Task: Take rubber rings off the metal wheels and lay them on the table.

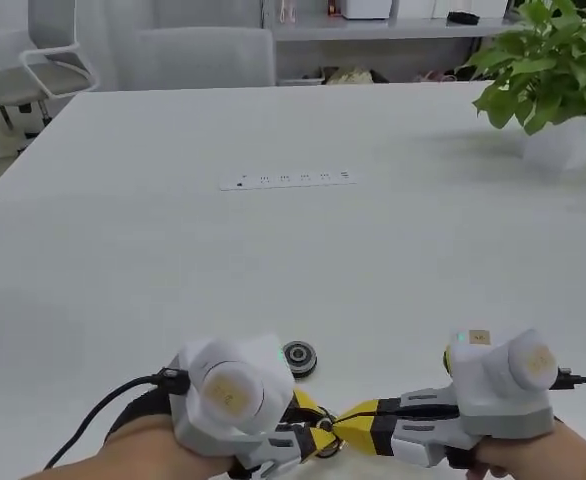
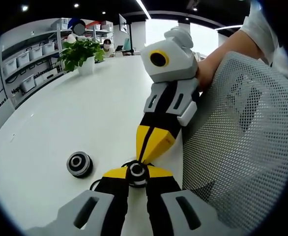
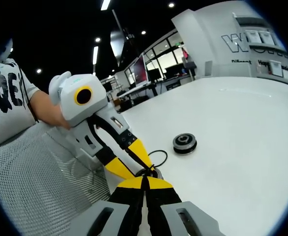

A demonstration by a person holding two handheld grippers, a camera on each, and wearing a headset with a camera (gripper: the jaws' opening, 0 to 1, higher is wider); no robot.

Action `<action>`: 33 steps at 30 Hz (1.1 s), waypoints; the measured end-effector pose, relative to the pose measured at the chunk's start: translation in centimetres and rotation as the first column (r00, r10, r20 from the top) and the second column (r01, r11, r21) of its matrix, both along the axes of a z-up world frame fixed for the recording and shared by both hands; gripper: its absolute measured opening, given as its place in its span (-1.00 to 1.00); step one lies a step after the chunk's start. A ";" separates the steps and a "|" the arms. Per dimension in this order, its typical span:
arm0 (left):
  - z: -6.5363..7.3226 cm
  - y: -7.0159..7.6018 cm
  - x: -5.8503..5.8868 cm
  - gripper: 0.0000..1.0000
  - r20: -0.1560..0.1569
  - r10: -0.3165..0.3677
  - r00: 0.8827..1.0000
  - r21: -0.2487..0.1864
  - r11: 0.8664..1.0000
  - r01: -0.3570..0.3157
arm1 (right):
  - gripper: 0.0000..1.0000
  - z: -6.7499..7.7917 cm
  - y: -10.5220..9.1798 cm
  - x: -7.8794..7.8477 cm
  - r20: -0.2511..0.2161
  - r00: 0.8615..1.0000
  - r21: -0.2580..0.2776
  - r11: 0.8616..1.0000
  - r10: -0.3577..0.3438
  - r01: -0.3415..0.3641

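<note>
Where the two tools meet, lower centre: one small silver metal wheel (image 2: 136, 172), half hidden by yellow tips.
Wheels: two; the second, a black-rimmed metal wheel (image 1: 299, 357), lies free on the white counter (image 1: 273, 250) just above the tools.
Left tool (image 2: 136, 173): pinching the small wheel.
Right tool (image 3: 145, 181): pressed together at that wheel; what it nips is unclear.
Loop: one thin black rubber loop (image 3: 164, 156) beside the tips.
Pose: both tools low, angled inward, tip to tip.

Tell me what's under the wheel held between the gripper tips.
White table under the wheel, a thin black ring beside it. The left gripper covers the wheel's underside, so contact is hidden.
</note>
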State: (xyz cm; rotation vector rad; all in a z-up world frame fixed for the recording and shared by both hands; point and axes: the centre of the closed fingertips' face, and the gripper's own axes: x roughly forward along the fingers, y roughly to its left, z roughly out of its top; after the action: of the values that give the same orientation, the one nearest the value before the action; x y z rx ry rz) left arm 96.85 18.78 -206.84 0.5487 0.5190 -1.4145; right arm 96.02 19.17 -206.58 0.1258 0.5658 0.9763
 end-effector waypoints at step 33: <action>4.0 2.3 -0.8 -0.32 -0.047 0.004 0.999 -0.057 0.998 -0.006 | -1.00 1.5 0.1 0.1 -0.001 1.000 0.034 0.999 0.013 -0.013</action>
State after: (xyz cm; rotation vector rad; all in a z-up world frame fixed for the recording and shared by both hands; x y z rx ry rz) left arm 96.00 21.05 -202.81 0.4690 0.5155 -1.4360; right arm 96.14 19.30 -205.07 0.1538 0.5522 0.9991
